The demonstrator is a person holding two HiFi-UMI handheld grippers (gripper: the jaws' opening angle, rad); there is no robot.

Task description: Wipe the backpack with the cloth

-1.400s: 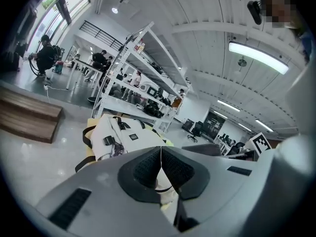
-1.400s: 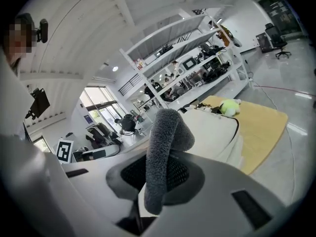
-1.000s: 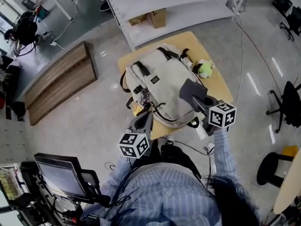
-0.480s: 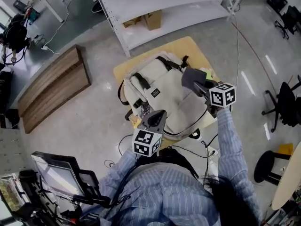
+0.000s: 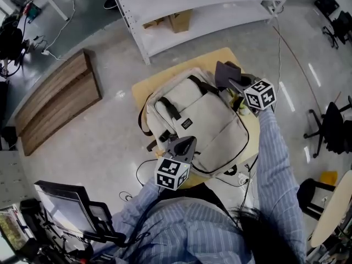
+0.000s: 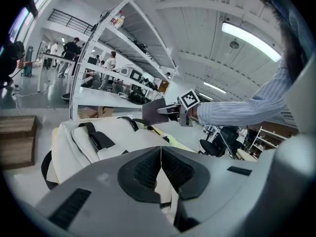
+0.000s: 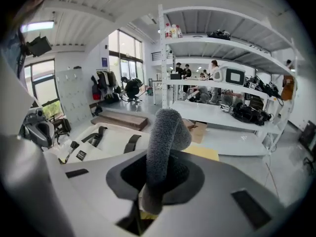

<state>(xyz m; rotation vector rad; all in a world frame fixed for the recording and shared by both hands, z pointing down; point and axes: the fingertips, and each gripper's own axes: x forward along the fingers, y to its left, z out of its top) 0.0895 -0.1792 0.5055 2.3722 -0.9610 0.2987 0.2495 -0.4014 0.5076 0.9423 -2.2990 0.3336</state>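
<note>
Right gripper (image 5: 232,82) clamps the grey cloth (image 5: 224,72) at the cream backpack's (image 5: 203,120) upper-right end, left gripper (image 5: 184,146) pinched closed; wiping looks unfinished.

Backpack (image 5: 203,126) on table (image 5: 142,88), shelving (image 5: 181,4) behind it, planks (image 5: 55,106) lying left, chair (image 5: 335,128) far right

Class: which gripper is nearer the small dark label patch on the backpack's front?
Left. The left gripper is at the near end of the backpack, close beside the label patch. The right gripper, shut on the cloth, is off the backpack's far end, clearly farther away.
</note>
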